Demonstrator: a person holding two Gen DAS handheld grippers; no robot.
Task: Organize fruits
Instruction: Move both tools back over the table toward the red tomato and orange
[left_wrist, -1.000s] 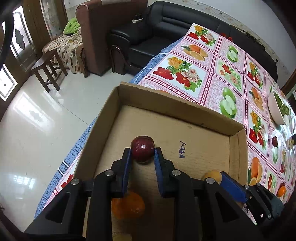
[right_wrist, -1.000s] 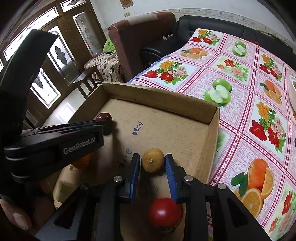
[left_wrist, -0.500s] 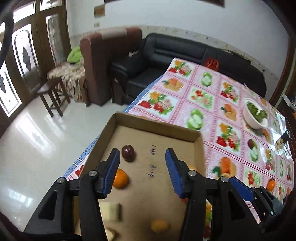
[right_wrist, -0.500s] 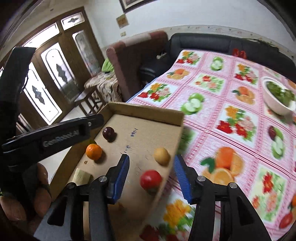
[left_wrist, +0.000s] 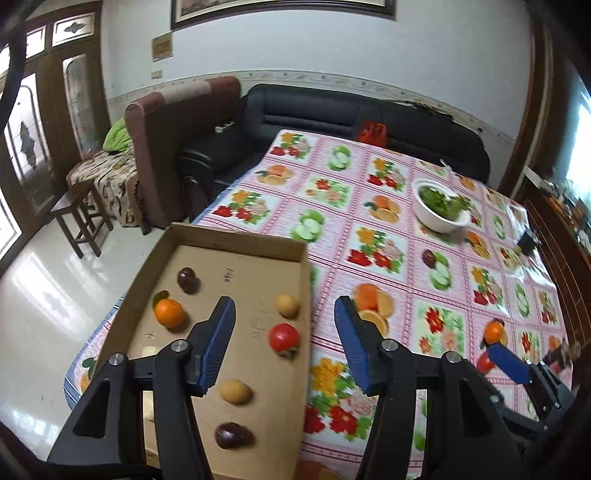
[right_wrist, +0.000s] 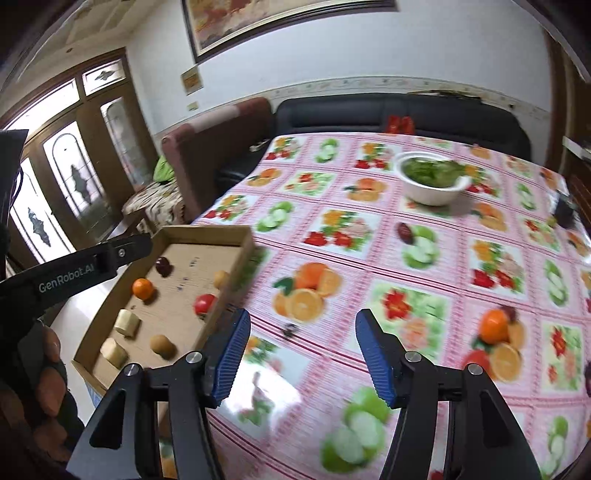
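We see the table (left_wrist: 399, 229) under its fruit-print cloth filling most of both views, with the cardboard box (left_wrist: 236, 240) at lower left of the left wrist frame and left of centre in the right wrist frame. Left gripper (left_wrist: 282, 345): jaws opening, wide apart, nothing between them; its left pad sits over the box floor, right pad over the cloth. In the box we count a dark plum (left_wrist: 187, 278), orange (left_wrist: 169, 312), yellowish fruit (left_wrist: 287, 305), tomato (left_wrist: 283, 338), all above or between the pads, none touching. Right gripper (right_wrist: 303, 354): jaws opening, empty, over bare cloth; loose orange (right_wrist: 493, 325) lies to its right.
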